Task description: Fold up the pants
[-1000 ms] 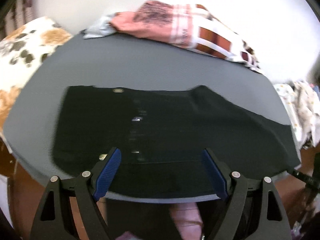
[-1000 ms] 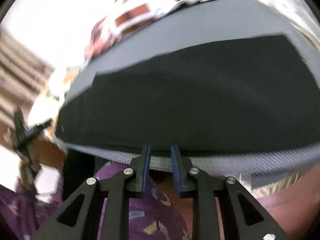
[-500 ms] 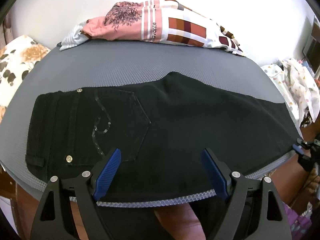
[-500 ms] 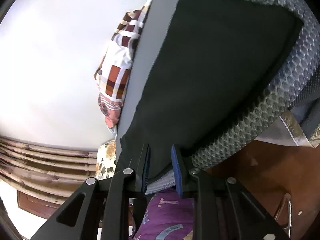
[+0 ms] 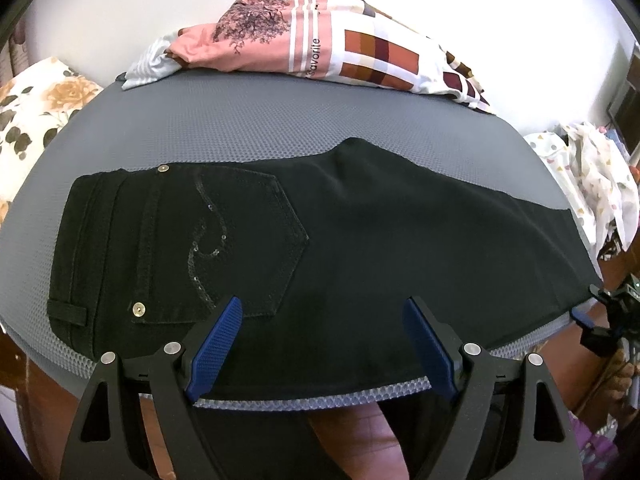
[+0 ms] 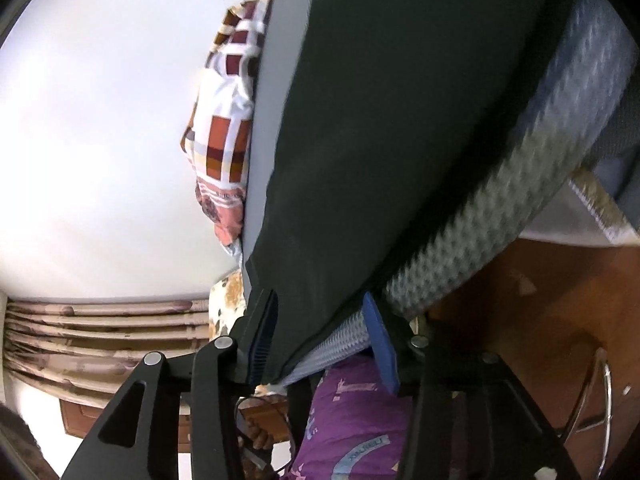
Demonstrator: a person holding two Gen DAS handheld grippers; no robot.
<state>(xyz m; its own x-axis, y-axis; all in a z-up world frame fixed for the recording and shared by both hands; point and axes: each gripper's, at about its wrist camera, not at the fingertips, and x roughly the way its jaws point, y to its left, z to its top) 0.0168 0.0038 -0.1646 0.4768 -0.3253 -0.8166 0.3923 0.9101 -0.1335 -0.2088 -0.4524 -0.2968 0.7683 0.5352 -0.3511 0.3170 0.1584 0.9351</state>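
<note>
Black pants (image 5: 328,240) lie flat on the grey mesh mat (image 5: 280,128), folded lengthwise, waistband at the left, legs running right. A back pocket with sequin trim faces up. My left gripper (image 5: 320,336) is open and empty, hovering over the near edge of the pants. My right gripper (image 6: 320,320) is rolled sideways at the leg end. Its blue pads (image 6: 378,340) are parted and straddle the edge of the pants (image 6: 380,120) and the mat (image 6: 500,184). It also shows small at the right in the left wrist view (image 5: 596,312).
A folded pink and checked cloth (image 5: 320,48) lies along the mat's far edge. A floral pillow (image 5: 36,112) sits at the left and a spotted white cloth (image 5: 592,176) at the right. White wall behind. Purple fabric (image 6: 352,420) is below the right gripper.
My right gripper's jaws have opened wider and moved around the leg-end edge of pants and mat. The left wrist view has steadied over the pants; the left gripper stays open.
</note>
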